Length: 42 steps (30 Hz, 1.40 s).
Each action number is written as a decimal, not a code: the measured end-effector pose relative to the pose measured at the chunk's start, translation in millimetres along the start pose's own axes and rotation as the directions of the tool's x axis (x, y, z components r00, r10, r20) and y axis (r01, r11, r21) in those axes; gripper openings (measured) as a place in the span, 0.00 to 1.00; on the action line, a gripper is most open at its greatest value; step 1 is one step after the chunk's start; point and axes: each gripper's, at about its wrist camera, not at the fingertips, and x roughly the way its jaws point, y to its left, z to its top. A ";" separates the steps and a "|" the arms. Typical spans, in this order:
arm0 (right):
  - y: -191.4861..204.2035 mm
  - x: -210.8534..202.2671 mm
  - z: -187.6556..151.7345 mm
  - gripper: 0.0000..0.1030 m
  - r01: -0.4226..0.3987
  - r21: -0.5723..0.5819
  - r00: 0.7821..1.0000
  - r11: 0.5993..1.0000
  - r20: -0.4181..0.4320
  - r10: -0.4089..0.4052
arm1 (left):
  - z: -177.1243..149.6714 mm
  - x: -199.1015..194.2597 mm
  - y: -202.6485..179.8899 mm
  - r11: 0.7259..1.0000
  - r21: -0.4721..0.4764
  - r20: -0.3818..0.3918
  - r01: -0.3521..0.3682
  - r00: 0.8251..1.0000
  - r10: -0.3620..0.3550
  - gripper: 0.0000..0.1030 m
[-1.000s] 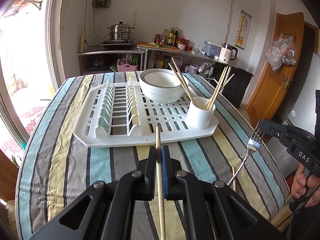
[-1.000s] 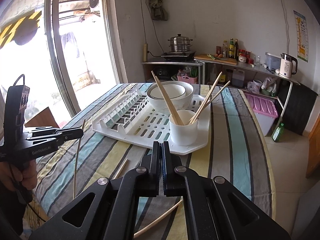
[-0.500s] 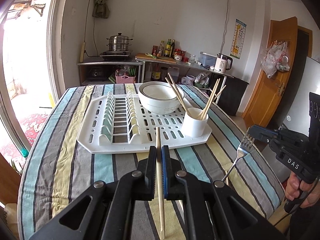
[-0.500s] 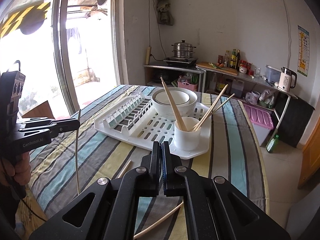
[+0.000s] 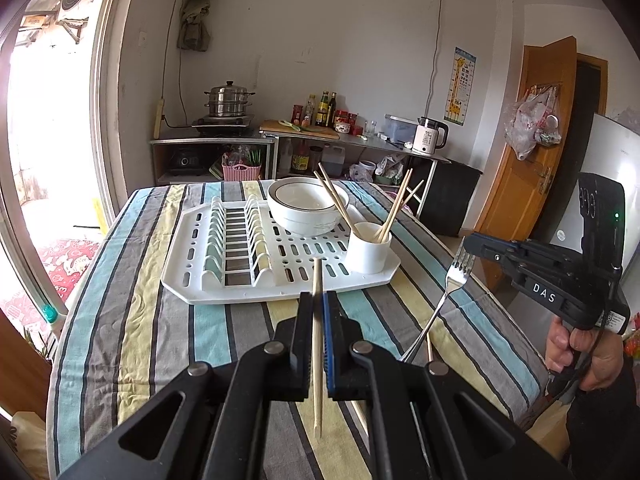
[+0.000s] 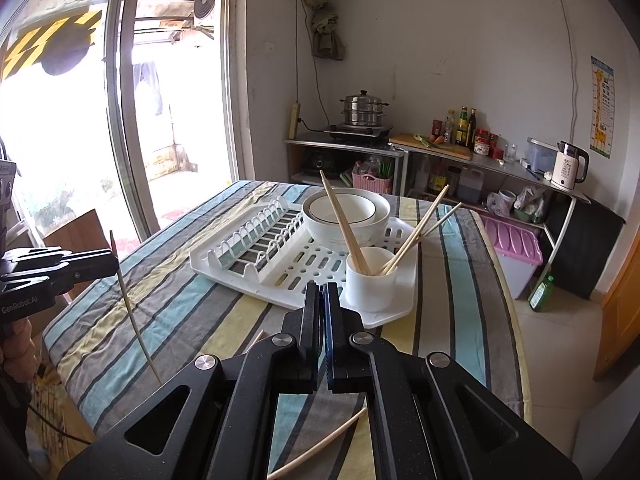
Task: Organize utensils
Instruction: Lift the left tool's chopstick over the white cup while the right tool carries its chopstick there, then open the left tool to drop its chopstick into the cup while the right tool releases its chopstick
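My left gripper [image 5: 319, 312] is shut on a single wooden chopstick [image 5: 317, 360], which stands nearly upright between the pads above the striped table. In the right wrist view the same gripper [image 6: 112, 262] holds that chopstick [image 6: 134, 312] at the far left. My right gripper [image 5: 471, 245] is shut on a metal fork [image 5: 454, 282] near its tines, with the handle hanging down. In its own view the right gripper [image 6: 323, 294] shows its jaws pressed together and the fork is hidden. A white cup [image 5: 368, 254] [image 6: 370, 284] with several chopsticks stands on the rack's near right corner.
A white dish rack [image 5: 180, 276] [image 6: 200, 260] lies mid-table with a white bowl [image 5: 304, 208] [image 6: 344, 212] on it. Loose chopsticks [image 6: 320, 448] lie on the striped cloth [image 5: 132, 320] under my right gripper. A person's hand [image 5: 588, 360] grips the right handle.
Both grippers have risen and drawn back from the rack, the left one more. Each keeps its hold, on the chopstick and on the fork.
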 end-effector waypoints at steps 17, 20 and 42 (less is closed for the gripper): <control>-37.7 1.7 47.9 0.01 0.109 0.030 0.991 0.994 0.068 -0.111 | 74.4 33.5 -23.0 0.998 0.033 0.079 0.054 0.995 -0.056 0.05; -46.7 6.7 56.8 0.01 0.127 0.043 0.988 0.991 0.079 -0.130 | 87.5 43.8 -27.9 0.997 0.034 0.089 0.073 0.993 -0.076 0.05; -90.8 64.0 96.7 0.01 0.195 0.080 0.974 0.977 0.099 -0.203 | 152.2 129.5 -44.6 0.992 0.005 0.112 0.127 0.986 -0.127 0.05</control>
